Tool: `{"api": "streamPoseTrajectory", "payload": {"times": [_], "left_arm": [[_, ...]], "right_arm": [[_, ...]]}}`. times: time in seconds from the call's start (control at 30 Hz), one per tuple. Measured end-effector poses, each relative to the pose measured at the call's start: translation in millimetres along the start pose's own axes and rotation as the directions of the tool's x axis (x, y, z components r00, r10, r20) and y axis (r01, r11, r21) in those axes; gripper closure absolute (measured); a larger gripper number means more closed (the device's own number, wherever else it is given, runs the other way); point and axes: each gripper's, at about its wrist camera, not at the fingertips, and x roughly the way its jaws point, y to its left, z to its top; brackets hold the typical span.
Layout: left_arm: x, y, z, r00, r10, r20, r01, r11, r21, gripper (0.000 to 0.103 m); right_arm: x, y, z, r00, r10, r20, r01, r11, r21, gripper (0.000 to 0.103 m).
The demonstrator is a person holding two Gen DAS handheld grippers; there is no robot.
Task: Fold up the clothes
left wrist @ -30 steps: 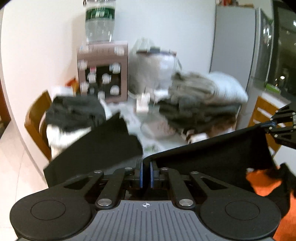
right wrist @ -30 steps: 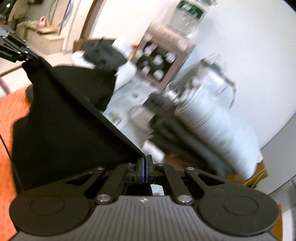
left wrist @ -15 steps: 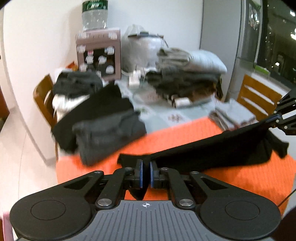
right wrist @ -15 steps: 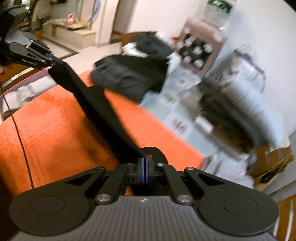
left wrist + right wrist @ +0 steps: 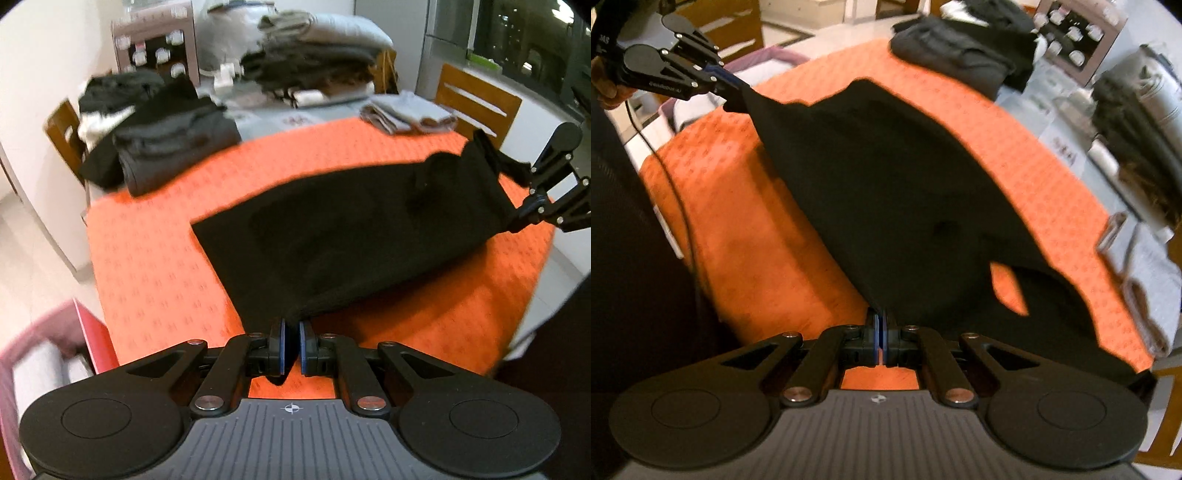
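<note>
A black garment [image 5: 354, 229] hangs stretched between my two grippers, its far part draped on the orange mat [image 5: 155, 258]. My left gripper [image 5: 291, 334] is shut on one near corner of the black garment [image 5: 886, 192]. My right gripper [image 5: 880, 325] is shut on the other near corner. In the left wrist view the right gripper [image 5: 521, 218] shows at the right edge, clamped on the cloth. In the right wrist view the left gripper [image 5: 733, 88] shows at upper left, held by a hand [image 5: 605, 88].
A dark folded pile [image 5: 173, 147] lies at the mat's far left corner and a grey folded item [image 5: 406, 114] at its far right. A tall stack of clothes [image 5: 317, 62], a brown box [image 5: 155, 44] and wooden chairs [image 5: 476, 99] stand beyond. A pink-rimmed basket [image 5: 44, 365] sits below left.
Both grippers have swung down and toward the near side with the black garment. It was held up in the air; now its far part lies spread on the orange mat.
</note>
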Motion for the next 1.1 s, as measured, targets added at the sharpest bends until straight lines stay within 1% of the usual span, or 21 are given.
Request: {"api": "streamPoseTrajectory", "payload": {"times": [0.2,0.3,0.33,0.37,0.4,0.43,0.47,0.57,0.67,0.73,0.77,0.8,0.9,0.93,1.0,1.1], "left_arm": [[4,-14,-32,0.998,-0.037,-0.056,0.034,0.998,-0.047,0.092],[1,-16,-41,0.998,-0.037,-0.057,0.032,0.995,-0.098,0.090],[-1,-17,-43,0.998,-0.033,-0.052,0.027,0.993,-0.111,0.089],[-4,-18,-45,0.998,-0.028,-0.047,0.022,0.992,-0.124,0.082],[-8,-20,-48,0.999,-0.021,-0.037,0.015,0.990,-0.137,0.073],[-12,-22,-51,1.000,-0.009,-0.027,0.005,0.989,-0.151,0.070],[-15,-24,-52,1.000,0.003,-0.021,-0.007,0.985,-0.175,0.064],[-23,-27,-56,0.999,0.037,-0.012,-0.039,0.963,-0.265,0.063],[-28,-37,-58,0.995,0.094,-0.011,-0.092,0.930,-0.357,0.063],[-30,-46,-59,0.990,0.139,-0.014,-0.132,0.902,-0.410,0.063],[-31,-51,-60,0.987,0.157,-0.018,-0.149,0.882,-0.448,0.063],[-30,-56,-60,0.983,0.180,-0.025,-0.169,0.855,-0.491,0.063],[-29,-70,-62,0.968,0.244,-0.052,-0.224,0.758,-0.612,0.063],[-28,-74,-62,0.962,0.264,-0.062,-0.240,0.719,-0.652,0.063],[-28,-84,-61,0.951,0.301,-0.065,-0.251,0.632,-0.733,0.063],[-24,-95,-57,0.937,0.345,-0.059,-0.240,0.513,-0.824,0.063]], "right_arm": [[11,17,-16,0.998,0.030,-0.055,-0.030,1.000,-0.002,0.100],[14,11,-9,0.996,0.056,-0.063,-0.057,0.998,-0.024,0.095],[13,10,-6,0.996,0.070,-0.058,-0.073,0.997,-0.040,0.090],[11,8,-3,0.995,0.085,-0.052,-0.088,0.994,-0.057,0.086],[9,6,0,0.994,0.101,-0.047,-0.104,0.991,-0.078,0.079],[5,5,4,0.993,0.115,-0.039,-0.118,0.988,-0.097,0.076],[1,2,10,0.991,0.130,-0.028,-0.132,0.985,-0.111,0.076],[-11,-10,30,0.986,0.165,0.007,-0.162,0.975,-0.149,0.076],[-16,-26,53,0.983,0.178,0.040,-0.166,0.966,-0.197,0.075],[-14,-39,69,0.982,0.177,0.062,-0.157,0.958,-0.238,0.075],[-12,-46,76,0.982,0.177,0.069,-0.154,0.954,-0.259,0.075],[-8,-52,83,0.981,0.177,0.075,-0.151,0.949,-0.275,0.075],[6,-73,101,0.977,0.194,0.090,-0.155,0.934,-0.323,0.075],[11,-80,107,0.975,0.200,0.094,-0.158,0.928,-0.339,0.075],[21,-90,119,0.968,0.232,0.099,-0.179,0.909,-0.376,0.075],[36,-103,137,0.954,0.280,0.106,-0.210,0.879,-0.428,0.075]]}}
